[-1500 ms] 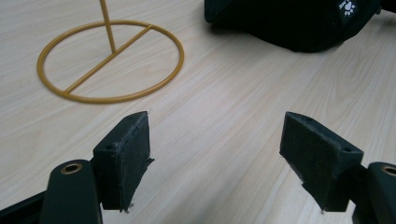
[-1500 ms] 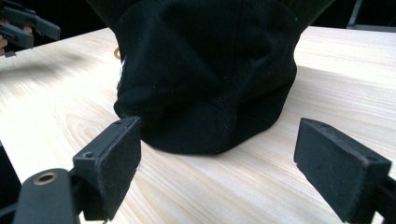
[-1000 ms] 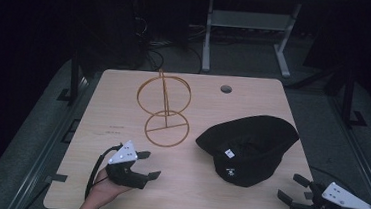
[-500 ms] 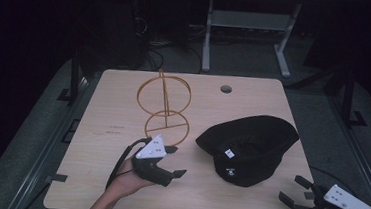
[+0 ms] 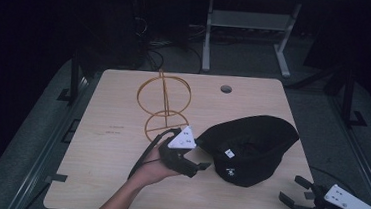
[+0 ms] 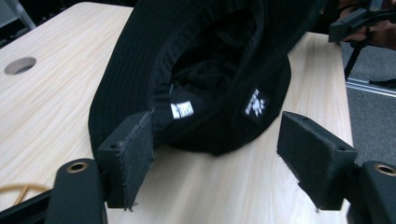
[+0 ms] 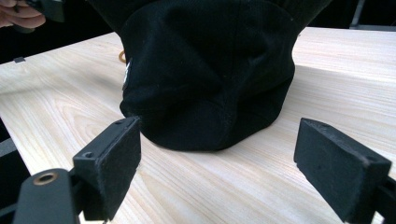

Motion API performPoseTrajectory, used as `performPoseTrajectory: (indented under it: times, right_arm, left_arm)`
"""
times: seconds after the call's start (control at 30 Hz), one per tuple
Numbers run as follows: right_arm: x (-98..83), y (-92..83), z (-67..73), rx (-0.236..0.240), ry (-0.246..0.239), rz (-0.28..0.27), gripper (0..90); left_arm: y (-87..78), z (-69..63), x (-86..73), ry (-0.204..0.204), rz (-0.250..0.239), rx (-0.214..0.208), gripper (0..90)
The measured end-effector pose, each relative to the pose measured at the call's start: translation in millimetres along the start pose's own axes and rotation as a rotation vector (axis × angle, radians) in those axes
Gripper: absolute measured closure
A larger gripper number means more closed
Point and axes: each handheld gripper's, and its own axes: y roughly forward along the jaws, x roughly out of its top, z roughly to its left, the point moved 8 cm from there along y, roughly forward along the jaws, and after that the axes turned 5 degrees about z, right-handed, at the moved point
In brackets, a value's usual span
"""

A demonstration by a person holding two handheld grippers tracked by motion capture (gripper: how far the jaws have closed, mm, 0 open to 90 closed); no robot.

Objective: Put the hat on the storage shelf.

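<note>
The room was dim, with grey carpet (image 5: 30, 137) around a pale wooden table (image 5: 105, 143) that had a round cable hole (image 5: 226, 89). Beyond the table, far from the left gripper, stood a white metal frame (image 5: 250, 24) and tangled cables (image 5: 163, 47).

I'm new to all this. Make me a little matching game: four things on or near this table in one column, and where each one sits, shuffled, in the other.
Things:
1. black hat
2. gold wire stand
3. left gripper
4. right gripper

Places:
A. off the table's near right corner
B. far left part of the table
C. right half of the table, opening tipped toward the left gripper
D. over the table, just left of the hat, jaws apart

Pairs: 1-C, 2-B, 3-D, 4-A
</note>
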Motion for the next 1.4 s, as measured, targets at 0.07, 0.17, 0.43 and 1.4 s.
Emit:
performPoseTrajectory:
  times: [0.07, 0.17, 0.43, 1.4]
  right_arm:
    - [0.5, -0.2, -0.3, -0.003, 0.005, -0.001, 14.4]
    - [0.2, 0.7, -0.9, -0.003, 0.003, -0.003, 14.4]
    - [0.1, 4.4, -1.7, -0.006, 0.0, 0.003, 14.5]
    - [25.9, 46.0, 15.2, -0.008, 0.016, -0.036, 15.0]
  left_arm:
    - [6.9, 0.2, 4.0, 0.004, 0.005, -0.006, 31.2]
    - [17.1, 0.3, 6.0, 0.025, 0.033, -0.008, 37.5]
    - [32.0, -7.5, 11.9, 0.076, 0.034, -0.033, 65.8]
    - [30.0, -21.4, 28.2, -0.006, -0.153, -0.144, 86.0]
